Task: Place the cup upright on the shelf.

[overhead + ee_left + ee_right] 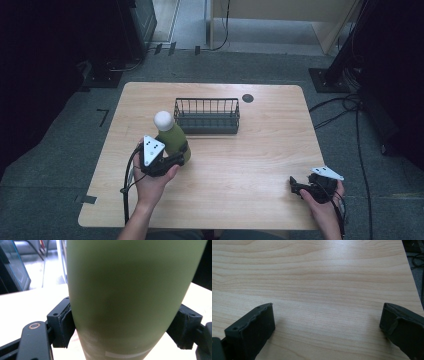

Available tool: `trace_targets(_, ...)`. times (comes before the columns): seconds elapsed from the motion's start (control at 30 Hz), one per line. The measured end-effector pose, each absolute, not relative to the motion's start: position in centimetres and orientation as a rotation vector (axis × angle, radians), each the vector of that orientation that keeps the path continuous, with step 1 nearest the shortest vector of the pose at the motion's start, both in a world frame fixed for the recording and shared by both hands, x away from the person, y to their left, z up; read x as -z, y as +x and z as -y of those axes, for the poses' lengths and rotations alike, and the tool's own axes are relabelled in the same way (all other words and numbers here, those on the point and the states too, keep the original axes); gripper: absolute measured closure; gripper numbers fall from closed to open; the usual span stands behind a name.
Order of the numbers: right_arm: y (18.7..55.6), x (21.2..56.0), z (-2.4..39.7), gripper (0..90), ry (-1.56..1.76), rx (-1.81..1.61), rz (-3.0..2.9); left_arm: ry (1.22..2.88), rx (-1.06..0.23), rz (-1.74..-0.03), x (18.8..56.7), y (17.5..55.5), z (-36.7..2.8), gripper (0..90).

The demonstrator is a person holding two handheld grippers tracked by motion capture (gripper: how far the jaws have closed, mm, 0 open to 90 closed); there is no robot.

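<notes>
We count one bottle (172, 140) and one wire basket (206, 116). Left of frame centre, the pale-green, white-capped bottle sits clamped in our left gripper (176, 159); our right gripper (296, 186) gapes empty.

Light wooden table (260, 150) with rounded corners and a dark round grommet (247, 98) near its far edge. Grey carpet floor (60, 165), dim at the edges. Black cables (357, 130) trailing at the right. Dark equipment stand (330, 75) at far right; pale wooden furniture (280, 15) beyond; black cabinet (135, 25) at far left.
</notes>
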State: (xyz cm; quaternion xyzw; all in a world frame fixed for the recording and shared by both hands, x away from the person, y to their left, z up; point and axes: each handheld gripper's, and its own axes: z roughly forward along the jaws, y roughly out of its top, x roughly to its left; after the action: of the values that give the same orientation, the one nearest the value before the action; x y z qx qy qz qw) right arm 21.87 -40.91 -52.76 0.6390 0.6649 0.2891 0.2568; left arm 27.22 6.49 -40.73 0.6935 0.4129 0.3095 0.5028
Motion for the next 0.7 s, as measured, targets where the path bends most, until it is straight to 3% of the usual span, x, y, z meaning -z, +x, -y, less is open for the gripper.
trace_targets(0.7, 21.9, 52.8, 40.9, 0.0, 1.726, -0.790, -1.813, 1.627, -0.799, -0.957, 36.8, 31.2, -4.7, 21.5)
